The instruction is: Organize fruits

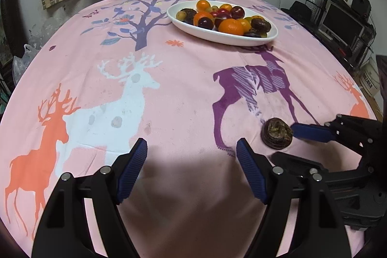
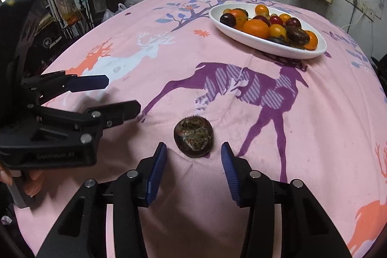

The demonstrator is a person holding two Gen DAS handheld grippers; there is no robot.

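Just ahead of the right gripper (image 2: 193, 156), on the pink deer-print tablecloth (image 2: 217, 197), a single dark, round fruit (image 2: 193, 138) with a rough brownish top (possibly a mangosteen, though its kind cannot be settled) is seen lying on its own, near the hind legs of the purple deer (image 2: 241, 86). It is lined up almost exactly with the gap between the two blue pads (image 2: 229, 168), a little beyond their tips and touched by neither; the jaws are held wide apart with nothing between them. No long axis is offered by the fruit, so a straight advance is judged to be all that the coming grasp calls for, with rolling on the soft cloth as the likely risk. From the left gripper (image 1: 191, 149) the same fruit (image 1: 277, 136) is found off to the right, well outside its own spread and empty jaws, so the right side is judged the nearer. Far across the cloth, the white oval dish (image 2: 266, 46) is already filled with oranges, dark red plums and similar brown fruits, and is taken as the destination. Faint embossed lettering is seen on the body of the left gripper in the right view, but it cannot be read.
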